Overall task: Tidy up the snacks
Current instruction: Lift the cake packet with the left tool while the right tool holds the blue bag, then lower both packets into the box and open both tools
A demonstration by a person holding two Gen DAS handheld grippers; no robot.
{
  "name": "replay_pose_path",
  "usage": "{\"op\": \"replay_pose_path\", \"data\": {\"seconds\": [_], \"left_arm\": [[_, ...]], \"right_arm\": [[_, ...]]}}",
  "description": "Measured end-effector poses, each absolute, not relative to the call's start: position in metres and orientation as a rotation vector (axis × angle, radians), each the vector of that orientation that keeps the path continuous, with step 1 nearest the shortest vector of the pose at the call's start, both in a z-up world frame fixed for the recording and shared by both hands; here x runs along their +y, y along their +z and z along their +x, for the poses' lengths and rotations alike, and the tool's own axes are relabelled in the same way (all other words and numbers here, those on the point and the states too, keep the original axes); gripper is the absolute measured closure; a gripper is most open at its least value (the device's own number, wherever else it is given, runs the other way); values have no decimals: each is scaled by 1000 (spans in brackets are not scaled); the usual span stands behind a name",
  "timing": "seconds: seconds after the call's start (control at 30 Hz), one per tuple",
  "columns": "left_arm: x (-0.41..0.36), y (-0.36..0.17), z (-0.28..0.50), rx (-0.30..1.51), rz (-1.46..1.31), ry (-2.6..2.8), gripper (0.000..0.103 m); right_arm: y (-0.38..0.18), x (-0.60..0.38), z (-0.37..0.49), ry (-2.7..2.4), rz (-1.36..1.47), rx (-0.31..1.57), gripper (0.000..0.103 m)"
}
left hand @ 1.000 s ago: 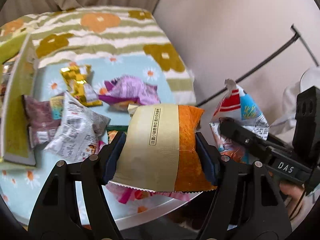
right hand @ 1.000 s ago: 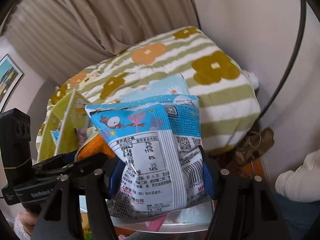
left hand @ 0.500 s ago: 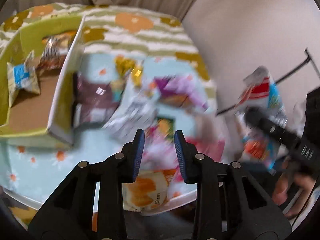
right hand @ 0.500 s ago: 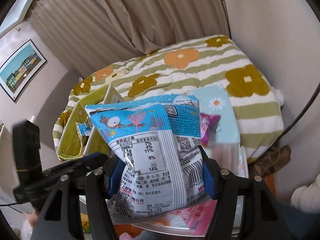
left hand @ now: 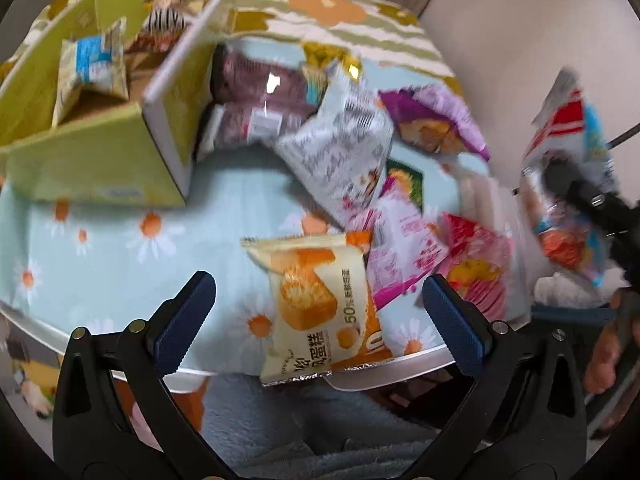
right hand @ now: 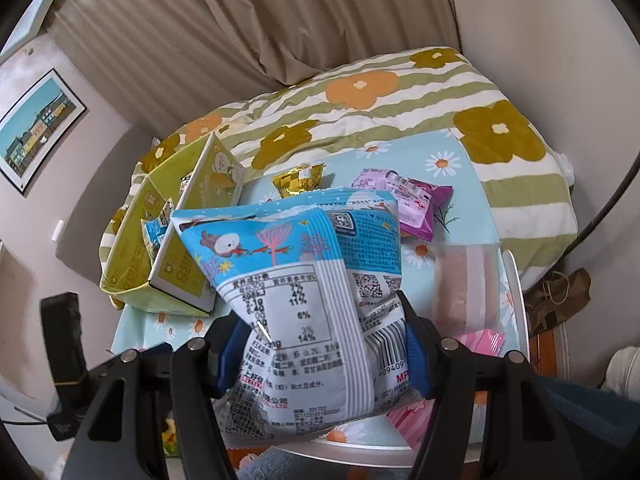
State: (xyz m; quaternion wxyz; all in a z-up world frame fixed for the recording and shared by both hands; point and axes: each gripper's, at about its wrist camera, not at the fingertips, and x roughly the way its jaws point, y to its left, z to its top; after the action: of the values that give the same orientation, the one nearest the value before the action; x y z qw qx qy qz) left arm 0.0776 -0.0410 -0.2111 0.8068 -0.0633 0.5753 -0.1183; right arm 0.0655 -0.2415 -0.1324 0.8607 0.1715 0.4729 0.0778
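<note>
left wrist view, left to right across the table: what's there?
Green box → maroon packet → white printed packet → purple packet → blue-and-red bag clamped in the right gripper. The cake packet lies nearer, at the table edge, between the open left gripper's fingers.

"50" on cake packet (left hand: 320,304)

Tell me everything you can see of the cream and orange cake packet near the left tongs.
The cake packet is a sealed, glossy wrapper, cream with an orange band along its right side, printed with a golden cake and "50". It lies flat and face up on the daisy tablecloth, its lower end overhanging the table rim. It sits between the open left tongs, which do not touch it. A pink packet lies against its right edge.
</note>
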Motion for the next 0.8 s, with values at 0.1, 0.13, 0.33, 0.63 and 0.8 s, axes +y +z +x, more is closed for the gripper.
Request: {"op": "replay_pose_path", "data": {"seconds": [0.1,0.13,0.33,0.63,0.8], "left_arm": [[-55,-233,75,1256,-111,-227,1],[-58,-239,74,1262,-107,-218,1],[-70,-269,71,1307,-87,-167,19],[-71,-277,66,1314,-80,-156,37],[-63,-263,66,1297,-102,-142,38]], "right_arm": [[-136,-241,63,164,314,998,41],[-138,-240,61,161,297,1001,41],[-151,-247,58,159,253,1025,41],[-163,-251,58,182,247,1044,41],[-159,-249,59,200,243,1035,41]]}}
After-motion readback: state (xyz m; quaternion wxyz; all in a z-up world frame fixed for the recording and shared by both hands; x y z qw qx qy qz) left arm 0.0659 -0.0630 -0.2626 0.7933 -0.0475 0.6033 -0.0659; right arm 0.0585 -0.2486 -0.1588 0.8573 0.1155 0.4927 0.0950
